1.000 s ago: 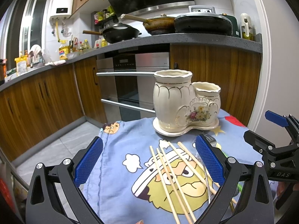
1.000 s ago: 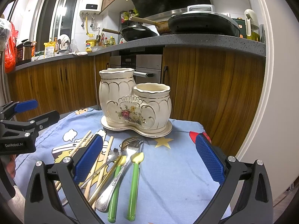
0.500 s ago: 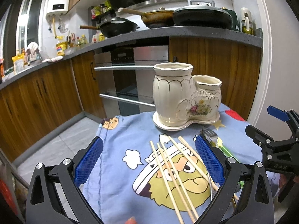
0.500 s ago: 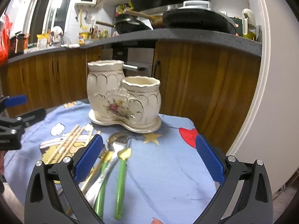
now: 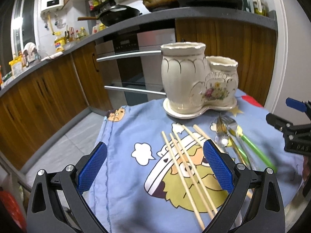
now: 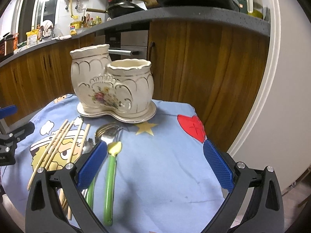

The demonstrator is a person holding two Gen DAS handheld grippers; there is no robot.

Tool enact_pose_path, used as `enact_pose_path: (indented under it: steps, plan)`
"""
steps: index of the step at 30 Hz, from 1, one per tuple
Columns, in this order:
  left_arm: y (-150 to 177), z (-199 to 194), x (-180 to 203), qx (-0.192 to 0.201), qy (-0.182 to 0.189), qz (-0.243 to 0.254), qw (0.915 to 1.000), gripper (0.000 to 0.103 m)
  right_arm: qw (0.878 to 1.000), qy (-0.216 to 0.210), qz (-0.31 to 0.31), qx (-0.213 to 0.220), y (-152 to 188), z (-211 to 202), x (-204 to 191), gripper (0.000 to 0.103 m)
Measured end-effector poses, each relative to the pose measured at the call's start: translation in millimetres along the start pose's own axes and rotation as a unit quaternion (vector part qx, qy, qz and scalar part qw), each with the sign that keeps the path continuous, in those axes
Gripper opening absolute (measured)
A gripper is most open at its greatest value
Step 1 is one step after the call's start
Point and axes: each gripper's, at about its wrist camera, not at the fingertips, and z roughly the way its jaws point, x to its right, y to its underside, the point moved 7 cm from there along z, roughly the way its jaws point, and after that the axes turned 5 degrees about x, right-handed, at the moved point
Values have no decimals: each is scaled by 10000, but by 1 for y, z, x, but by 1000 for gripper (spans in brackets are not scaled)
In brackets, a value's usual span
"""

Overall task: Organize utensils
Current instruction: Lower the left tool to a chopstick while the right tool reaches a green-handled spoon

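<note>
My blue cartoon cloth (image 5: pixel 124 174) lies before wooden kitchen cabinets (image 5: pixel 48 89). Both my left gripper (image 5: pixel 154 168) and right gripper (image 6: pixel 154 165) gape empty; the right hides some chopsticks (image 6: pixel 56 147).

Chopsticks (image 5: pixel 186 163) lie left of the cutlery (image 6: pixel 108 136) (both before the holder (image 6: pixel 112 85)).

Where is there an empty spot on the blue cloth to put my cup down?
The cloth is bare on the right, between the green spoon and the red heart. It is crowded on the left, where chopsticks and fork lie, and behind, where the ceramic holder stands.
</note>
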Motion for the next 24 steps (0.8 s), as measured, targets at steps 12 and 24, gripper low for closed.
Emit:
enact_pose_path:
  steps: [12,24]
  plan:
    - [23,26,-1,-901,41,326,9954,95,9958,-617,-272,-616,3,16,5,98]
    - [38,43,20,-1526,451,492,9860,51,9794,-1353,-228,-1479,27,32,-24,61]
